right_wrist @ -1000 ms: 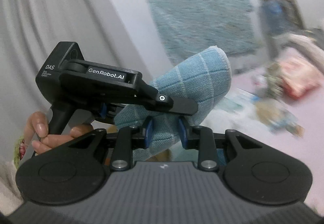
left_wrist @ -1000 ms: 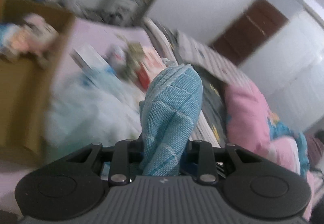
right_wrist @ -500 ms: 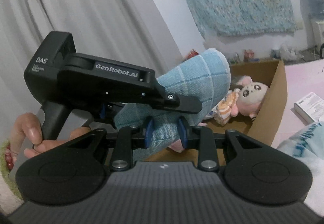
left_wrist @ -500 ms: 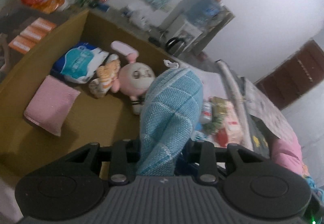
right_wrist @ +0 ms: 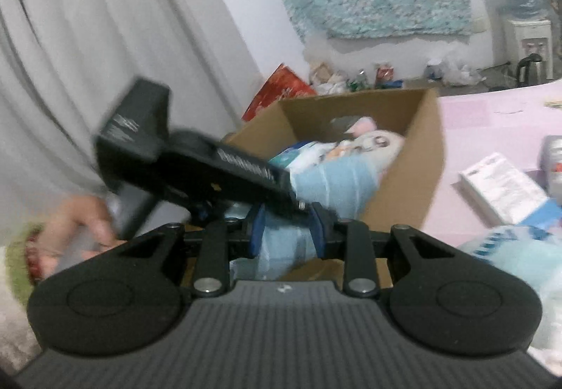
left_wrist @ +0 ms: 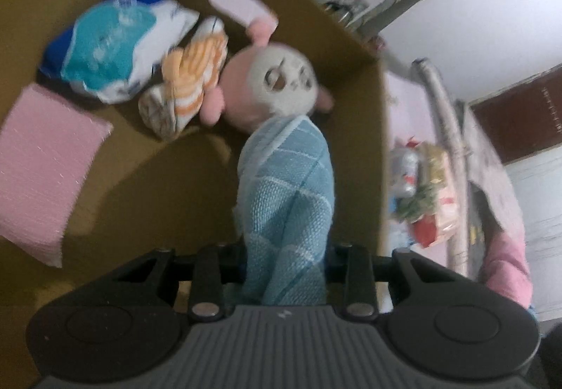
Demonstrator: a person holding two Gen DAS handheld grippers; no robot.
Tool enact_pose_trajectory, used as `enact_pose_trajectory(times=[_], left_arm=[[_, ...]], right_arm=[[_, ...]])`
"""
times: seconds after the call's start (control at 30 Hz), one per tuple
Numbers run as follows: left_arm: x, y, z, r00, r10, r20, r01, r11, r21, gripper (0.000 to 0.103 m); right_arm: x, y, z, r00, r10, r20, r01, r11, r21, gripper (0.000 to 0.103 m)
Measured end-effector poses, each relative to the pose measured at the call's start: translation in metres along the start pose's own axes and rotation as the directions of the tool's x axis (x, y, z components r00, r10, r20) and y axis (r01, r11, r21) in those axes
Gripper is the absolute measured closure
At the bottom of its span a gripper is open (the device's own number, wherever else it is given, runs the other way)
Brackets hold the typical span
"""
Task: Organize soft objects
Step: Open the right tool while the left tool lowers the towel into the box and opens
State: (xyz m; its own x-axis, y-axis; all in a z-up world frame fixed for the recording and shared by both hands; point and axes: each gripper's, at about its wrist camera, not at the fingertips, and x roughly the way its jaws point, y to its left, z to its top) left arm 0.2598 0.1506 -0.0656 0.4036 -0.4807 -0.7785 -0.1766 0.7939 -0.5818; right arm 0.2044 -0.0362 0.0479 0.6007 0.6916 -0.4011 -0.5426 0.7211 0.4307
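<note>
A rolled blue checked towel (left_wrist: 286, 185) sticks forward out of my left gripper (left_wrist: 284, 248), which is shut on it and tilts down over an open cardboard box (left_wrist: 354, 178). Inside the box lie a pink bunny plush (left_wrist: 277, 86), an orange striped plush (left_wrist: 189, 83), a blue-white tissue pack (left_wrist: 112, 44) and a folded pink cloth (left_wrist: 42, 171). In the right wrist view my right gripper (right_wrist: 284, 231) has its blue pads pressed on the near end of the towel (right_wrist: 337, 185). The left gripper (right_wrist: 210, 174) crosses in from the left, held by a hand (right_wrist: 80, 224), with the box (right_wrist: 414, 171) just behind.
The box stands on a pink table (right_wrist: 491, 108) beside a grey curtain (right_wrist: 87, 37). A white carton (right_wrist: 502, 192) and a pale blue pack (right_wrist: 520, 248) lie to the right of the box. Snack packets (left_wrist: 428, 199) sit past its right wall. A water dispenser (right_wrist: 523, 2) stands at the back.
Both grippers carried the towel across to the box. The left one dropped lower and tipped down, so the box's inside now fills its view. The grips stayed the same.
</note>
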Motion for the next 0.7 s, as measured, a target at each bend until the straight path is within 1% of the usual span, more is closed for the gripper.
enact_pose_trajectory(times=[0.07, 0.2, 0.23, 0.27, 0.3, 0.37, 0.4, 0.43, 0.5, 0.57, 0.6, 0.7], left_arm=[[0.013, 0.000, 0.000, 1.000, 0.015, -0.025, -0.015, 1.000, -0.002, 0.070], [0.029, -0.003, -0.001, 0.999, 0.036, -0.035, -0.036, 0.999, -0.006, 0.069], [0.032, -0.003, 0.000, 0.999, 0.039, -0.037, -0.039, 0.999, -0.009, 0.067], [0.035, -0.003, 0.000, 0.998, 0.043, -0.044, -0.044, 0.999, -0.013, 0.065], [0.039, -0.003, 0.001, 0.997, 0.046, -0.055, -0.047, 0.999, -0.020, 0.058], [0.044, 0.000, 0.000, 0.996, 0.065, -0.067, -0.068, 0.997, -0.044, 0.052], [0.044, 0.002, 0.000, 0.995, 0.073, -0.071, -0.077, 0.995, -0.056, 0.047], [0.044, 0.003, 0.000, 0.994, 0.079, -0.077, -0.085, 0.994, -0.070, 0.039], [0.041, 0.008, 0.000, 0.994, 0.074, -0.079, -0.081, 0.992, -0.095, 0.032], [0.035, 0.009, -0.001, 0.996, 0.063, -0.068, -0.070, 0.992, -0.107, 0.030], [0.032, 0.009, -0.002, 0.996, 0.061, -0.061, -0.067, 0.992, -0.109, 0.028], [0.021, 0.006, -0.002, 0.998, 0.059, -0.036, -0.062, 0.992, -0.106, 0.024]], right_arm=[[-0.018, -0.012, -0.003, 1.000, -0.009, 0.019, 0.009, 1.000, 0.029, 0.075], [-0.044, -0.036, -0.011, 0.999, -0.018, 0.048, 0.013, 0.996, 0.086, 0.075], [-0.050, -0.041, -0.015, 0.999, -0.017, 0.052, 0.012, 0.995, 0.101, 0.075], [-0.054, -0.046, -0.017, 0.998, -0.018, 0.054, 0.012, 0.993, 0.118, 0.075], [-0.056, -0.051, -0.019, 0.998, -0.018, 0.054, 0.011, 0.991, 0.130, 0.075], [-0.059, -0.059, -0.023, 0.998, -0.022, 0.055, 0.013, 0.988, 0.151, 0.075], [-0.063, -0.063, -0.026, 0.998, -0.023, 0.056, 0.013, 0.987, 0.159, 0.075], [-0.066, -0.066, -0.025, 0.998, -0.025, 0.058, 0.015, 0.986, 0.166, 0.075], [-0.068, -0.070, -0.027, 0.998, -0.025, 0.060, 0.014, 0.985, 0.174, 0.075], [-0.073, -0.072, -0.029, 0.998, -0.026, 0.063, 0.015, 0.985, 0.173, 0.075], [-0.082, -0.070, -0.031, 0.998, -0.033, 0.061, 0.022, 0.984, 0.174, 0.075], [-0.086, -0.071, -0.033, 0.997, -0.042, 0.068, 0.030, 0.985, 0.168, 0.074]])
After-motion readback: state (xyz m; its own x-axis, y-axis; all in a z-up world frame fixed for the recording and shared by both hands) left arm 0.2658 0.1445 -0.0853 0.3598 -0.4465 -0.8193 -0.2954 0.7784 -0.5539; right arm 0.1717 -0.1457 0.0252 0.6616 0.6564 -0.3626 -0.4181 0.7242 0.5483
